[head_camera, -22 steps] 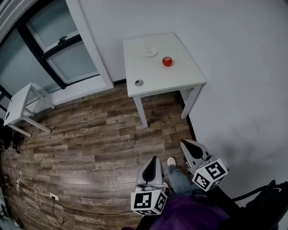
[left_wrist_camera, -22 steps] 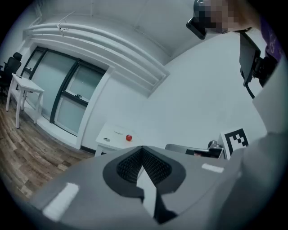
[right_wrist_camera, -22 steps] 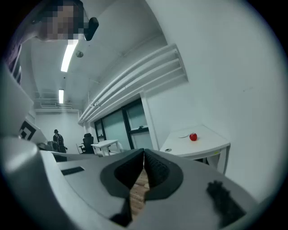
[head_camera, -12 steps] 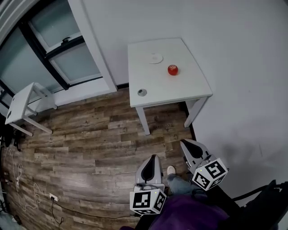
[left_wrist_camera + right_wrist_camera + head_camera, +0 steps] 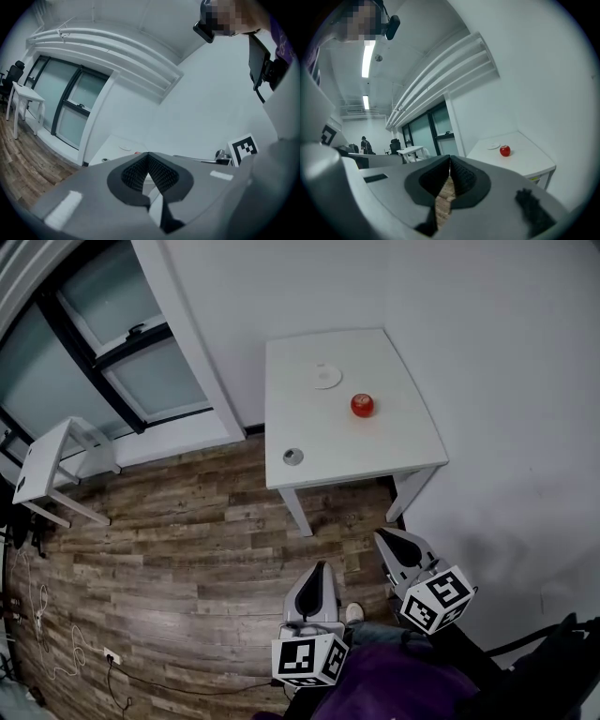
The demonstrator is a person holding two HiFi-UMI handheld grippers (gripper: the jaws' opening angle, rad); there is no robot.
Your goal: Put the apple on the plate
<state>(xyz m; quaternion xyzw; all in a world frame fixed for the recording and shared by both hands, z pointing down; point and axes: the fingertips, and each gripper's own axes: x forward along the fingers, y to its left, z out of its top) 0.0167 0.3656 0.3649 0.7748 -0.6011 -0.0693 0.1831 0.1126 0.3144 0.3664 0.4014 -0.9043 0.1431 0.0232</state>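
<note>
Apart on table (image 5: 394, 442) — apple (image 5: 363, 405), plate (image 5: 327, 377), grey disc (image 5: 293, 457)

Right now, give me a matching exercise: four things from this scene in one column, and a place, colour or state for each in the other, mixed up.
Things:
1. apple
2. plate
3. small round grey object
4. right tool

Descriptions:
A. shut, nothing between its jaws
B. near the left corner of the table, on the person's side
C. red, on the bare tabletop
D. white, toward the wall

Pairs: 1-C, 2-D, 3-B, 4-A
</note>
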